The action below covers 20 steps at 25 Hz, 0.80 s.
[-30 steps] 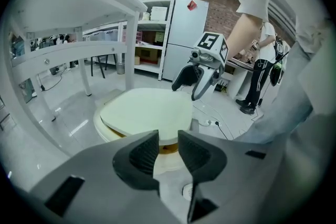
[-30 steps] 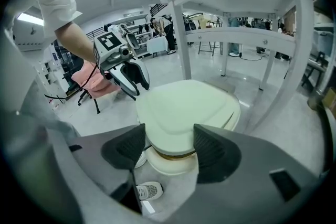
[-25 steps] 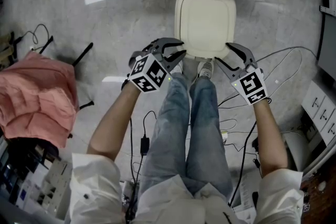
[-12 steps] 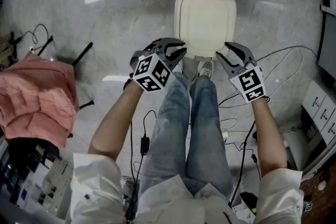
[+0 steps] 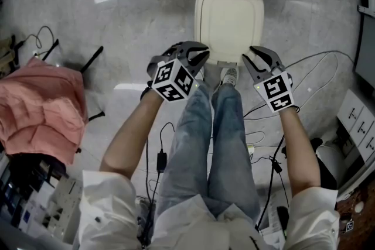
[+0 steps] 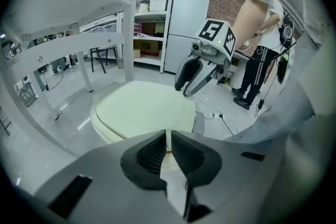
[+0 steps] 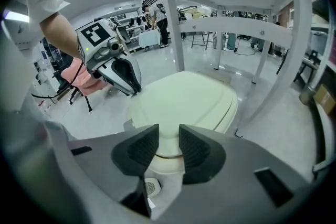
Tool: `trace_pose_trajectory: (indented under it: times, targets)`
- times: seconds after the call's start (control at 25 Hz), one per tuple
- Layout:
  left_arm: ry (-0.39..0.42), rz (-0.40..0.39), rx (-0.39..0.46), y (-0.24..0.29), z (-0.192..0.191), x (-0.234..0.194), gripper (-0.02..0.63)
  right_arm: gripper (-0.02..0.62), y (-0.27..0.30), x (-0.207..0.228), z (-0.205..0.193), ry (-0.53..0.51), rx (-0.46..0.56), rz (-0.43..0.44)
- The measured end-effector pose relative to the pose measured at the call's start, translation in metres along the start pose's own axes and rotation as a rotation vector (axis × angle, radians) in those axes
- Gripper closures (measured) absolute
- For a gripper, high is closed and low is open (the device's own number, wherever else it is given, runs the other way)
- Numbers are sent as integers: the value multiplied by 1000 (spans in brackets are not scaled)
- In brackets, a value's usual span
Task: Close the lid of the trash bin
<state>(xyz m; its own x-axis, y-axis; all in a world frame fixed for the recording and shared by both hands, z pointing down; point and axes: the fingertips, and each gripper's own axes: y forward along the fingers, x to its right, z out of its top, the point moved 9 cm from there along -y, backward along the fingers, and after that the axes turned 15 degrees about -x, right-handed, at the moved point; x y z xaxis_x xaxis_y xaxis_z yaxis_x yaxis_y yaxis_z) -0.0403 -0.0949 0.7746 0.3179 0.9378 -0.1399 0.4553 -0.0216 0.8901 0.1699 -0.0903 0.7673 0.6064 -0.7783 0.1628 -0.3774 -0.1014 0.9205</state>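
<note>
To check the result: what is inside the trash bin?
The cream lid lies flat over the trash bin, and nothing rests on it. Whatever is inside is covered by the lid and cannot be seen.

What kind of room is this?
Probably a lab or workshop: cables trail over the floor, shelves hold boxes, and plain white tables stand around.
</note>
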Motion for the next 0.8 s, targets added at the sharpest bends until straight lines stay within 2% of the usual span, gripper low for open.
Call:
trace_pose_trajectory:
  times: [0.36,0.8]
  targets:
    - [5,13,-7,6,8,2,568,480,1,-1,-1,0,-2,-6]
    - [1,24,-27,15,8,2,569,538,8,-2,-4,-25,-13,-21]
